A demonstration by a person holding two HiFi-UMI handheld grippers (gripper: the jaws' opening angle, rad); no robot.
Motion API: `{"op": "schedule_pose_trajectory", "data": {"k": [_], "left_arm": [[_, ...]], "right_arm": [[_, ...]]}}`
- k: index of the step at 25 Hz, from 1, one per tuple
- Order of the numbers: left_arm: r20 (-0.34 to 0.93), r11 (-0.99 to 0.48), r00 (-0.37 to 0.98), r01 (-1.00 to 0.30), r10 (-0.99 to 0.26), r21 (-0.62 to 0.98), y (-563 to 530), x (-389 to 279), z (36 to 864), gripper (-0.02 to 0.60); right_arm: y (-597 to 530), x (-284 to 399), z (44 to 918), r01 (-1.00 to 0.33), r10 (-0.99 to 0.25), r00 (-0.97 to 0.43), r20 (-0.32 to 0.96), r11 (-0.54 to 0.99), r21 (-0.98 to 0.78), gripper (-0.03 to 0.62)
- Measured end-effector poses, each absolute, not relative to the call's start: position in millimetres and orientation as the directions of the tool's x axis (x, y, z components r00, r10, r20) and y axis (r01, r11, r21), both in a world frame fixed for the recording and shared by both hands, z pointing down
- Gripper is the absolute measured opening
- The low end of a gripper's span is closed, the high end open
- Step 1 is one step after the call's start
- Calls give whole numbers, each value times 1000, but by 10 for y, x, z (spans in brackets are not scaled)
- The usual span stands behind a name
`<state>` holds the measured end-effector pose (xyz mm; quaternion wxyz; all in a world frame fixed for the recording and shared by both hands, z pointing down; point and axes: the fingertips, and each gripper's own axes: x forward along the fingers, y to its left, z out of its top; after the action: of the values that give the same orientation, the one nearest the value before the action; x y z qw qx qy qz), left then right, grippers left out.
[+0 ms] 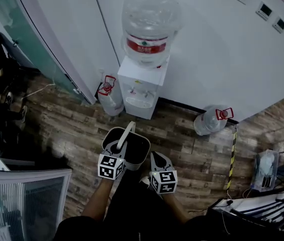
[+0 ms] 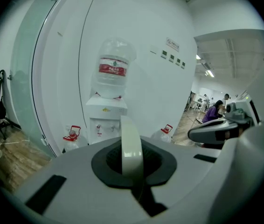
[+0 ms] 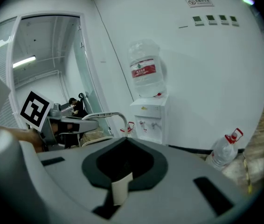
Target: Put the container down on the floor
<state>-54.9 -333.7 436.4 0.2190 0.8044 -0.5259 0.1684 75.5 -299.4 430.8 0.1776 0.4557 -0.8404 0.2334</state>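
Observation:
The container (image 1: 134, 152) is a dark-lined bucket with a pale arched handle (image 1: 127, 133). It hangs in front of me over the wood floor (image 1: 182, 139). My left gripper (image 1: 118, 147) is shut on the handle, which rises as a pale band (image 2: 131, 148) out of its jaws (image 2: 135, 183). My right gripper (image 1: 156, 157) is just right of the bucket's rim, fingers together. A short pale strip sits at its jaw line (image 3: 121, 190); I cannot tell what it is. The right gripper view shows the handle (image 3: 108, 117) and the left gripper (image 3: 71, 125) off to its left.
A white water dispenser (image 1: 142, 87) with a big bottle (image 1: 149, 26) stands against the wall ahead. Water bottles stand on the floor at its left (image 1: 110, 95) and right (image 1: 209, 119). Yellow-black tape (image 1: 231, 159) runs on the right. A glass partition (image 1: 21, 200) is at lower left.

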Motion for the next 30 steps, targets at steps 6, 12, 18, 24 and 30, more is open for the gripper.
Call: {"op": "schedule_pose_trajectory", "data": {"k": [6, 12, 18, 24, 30], "left_arm": [[513, -394, 412, -907, -753, 149, -3822, -600, 4561, 12], [518, -421, 423, -898, -744, 129, -4299, -689, 4768, 12], [519, -442, 440, -888, -732, 130, -4677, -744, 4986, 12], [504, -447, 450, -884, -737, 136, -4967, -776, 5047, 13], [487, -403, 429, -900, -761, 164, -5084, -791, 5164, 12]], "right_arm": [[-3421, 672, 4409, -865, -684, -494, 537, 452, -220, 11], [-3879, 545, 4542, -878, -680, -468, 564, 431, -210, 11], [-4219, 499, 4694, -883, -676, -454, 580, 429, -191, 11], [-4347, 499, 4850, -882, -663, -452, 597, 432, -187, 11], [-4386, 603, 5019, -879, -662, -456, 595, 440, -185, 11]]}}
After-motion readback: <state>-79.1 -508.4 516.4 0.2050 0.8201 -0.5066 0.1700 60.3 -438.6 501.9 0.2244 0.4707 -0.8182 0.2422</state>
